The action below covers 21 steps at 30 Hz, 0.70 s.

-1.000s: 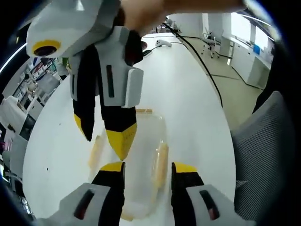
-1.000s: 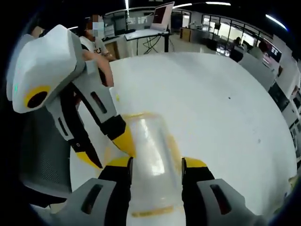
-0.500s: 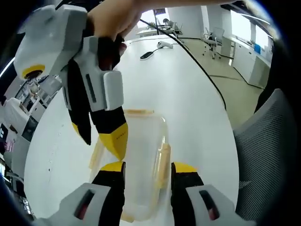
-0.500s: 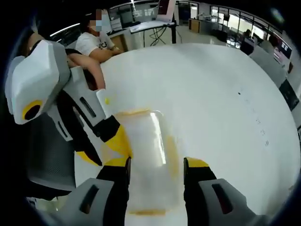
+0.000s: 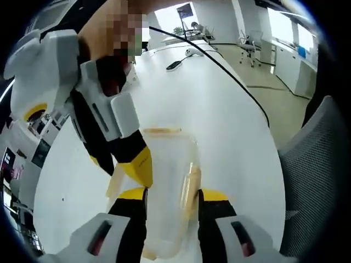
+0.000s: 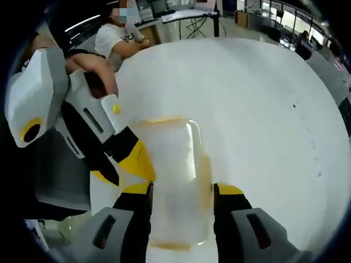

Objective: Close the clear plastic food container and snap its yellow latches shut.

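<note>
Here, my left gripper (image 5: 172, 194) and right gripper (image 6: 181, 189), both parted wide, straddle the clear container (image 6: 174, 181) at 6 o'clock.

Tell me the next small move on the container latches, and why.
Probably press the right gripper fingertip down on the yellow latch beside it: the lid looks seated on the container, both grippers hang open astride it, and that latch seems flared outward.

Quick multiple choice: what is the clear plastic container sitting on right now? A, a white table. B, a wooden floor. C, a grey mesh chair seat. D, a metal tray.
A: the clear container with its yellow latches rests on the white table, between the jaws of the left gripper; the grey mesh chair stands beside the table.
</note>
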Each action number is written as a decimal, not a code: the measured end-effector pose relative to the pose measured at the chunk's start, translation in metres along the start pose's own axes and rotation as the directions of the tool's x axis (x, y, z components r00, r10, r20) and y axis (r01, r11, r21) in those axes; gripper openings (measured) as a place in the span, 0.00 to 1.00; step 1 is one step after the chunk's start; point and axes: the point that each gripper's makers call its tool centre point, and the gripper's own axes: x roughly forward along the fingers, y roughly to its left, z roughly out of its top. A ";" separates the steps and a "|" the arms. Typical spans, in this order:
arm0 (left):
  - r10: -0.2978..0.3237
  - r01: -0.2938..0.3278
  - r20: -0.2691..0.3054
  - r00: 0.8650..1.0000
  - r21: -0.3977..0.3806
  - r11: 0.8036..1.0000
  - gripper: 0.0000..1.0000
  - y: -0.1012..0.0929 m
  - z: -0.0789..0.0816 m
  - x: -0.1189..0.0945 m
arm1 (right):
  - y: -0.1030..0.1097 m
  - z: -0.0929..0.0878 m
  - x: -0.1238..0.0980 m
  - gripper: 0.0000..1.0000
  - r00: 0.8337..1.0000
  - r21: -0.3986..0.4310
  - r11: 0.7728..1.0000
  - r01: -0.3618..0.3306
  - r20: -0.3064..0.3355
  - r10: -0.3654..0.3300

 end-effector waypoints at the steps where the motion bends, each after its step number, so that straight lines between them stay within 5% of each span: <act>1: 0.007 -0.007 0.011 1.000 0.001 1.000 0.30 0.001 0.000 0.001 | -0.001 0.000 0.000 0.42 1.000 0.003 1.000 -0.002 -0.008 0.002; 6: 0.018 -0.018 0.038 0.999 0.004 1.000 0.30 0.001 0.000 0.001 | -0.002 -0.002 0.003 0.42 0.998 0.013 0.999 -0.048 -0.031 0.048; 8: 0.019 -0.020 0.039 0.999 0.002 1.000 0.29 0.001 0.000 0.002 | 0.000 -0.001 0.003 0.42 0.996 -0.049 0.996 -0.079 -0.037 0.077; 21: 0.022 -0.022 0.041 0.999 -0.017 1.000 0.28 0.001 -0.001 0.002 | 0.002 0.000 0.007 0.40 0.980 -0.083 0.989 -0.125 -0.166 0.110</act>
